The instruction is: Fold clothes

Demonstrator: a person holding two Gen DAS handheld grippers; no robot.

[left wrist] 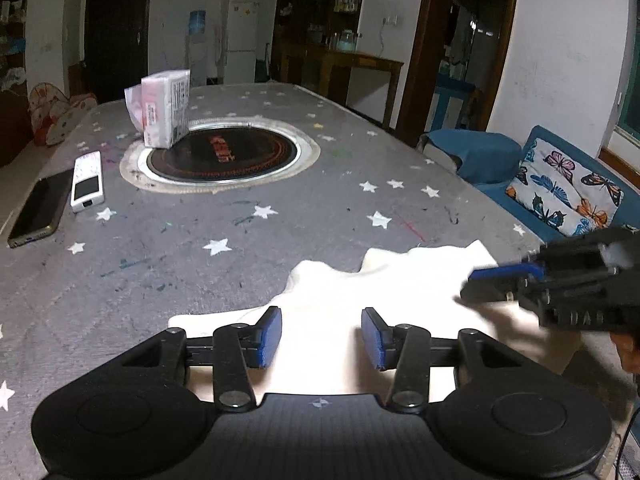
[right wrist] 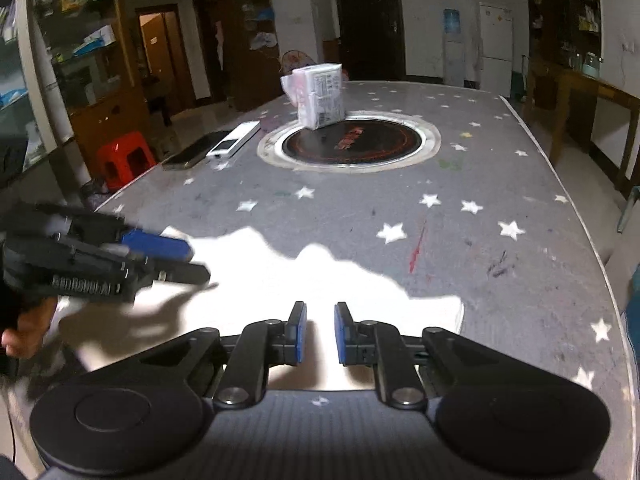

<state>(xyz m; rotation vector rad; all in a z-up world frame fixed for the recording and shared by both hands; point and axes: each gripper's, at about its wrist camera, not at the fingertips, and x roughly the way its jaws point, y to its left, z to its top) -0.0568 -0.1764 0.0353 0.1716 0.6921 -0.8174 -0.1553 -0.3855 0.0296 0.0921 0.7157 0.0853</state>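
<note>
Near the left edge of the star-patterned table (left wrist: 280,240), a dark phone (left wrist: 38,210) and a white remote (left wrist: 88,181) are laid side by side. A plastic-wrapped package (left wrist: 162,108), contents illegible, is stood at the far rim of the central round cooktop (left wrist: 222,156). The cream garment (left wrist: 340,300) is spread at the near edge. The left gripper (left wrist: 321,338) is held released over it; the right gripper (right wrist: 320,333) is likewise parted, nothing grasped.
</note>
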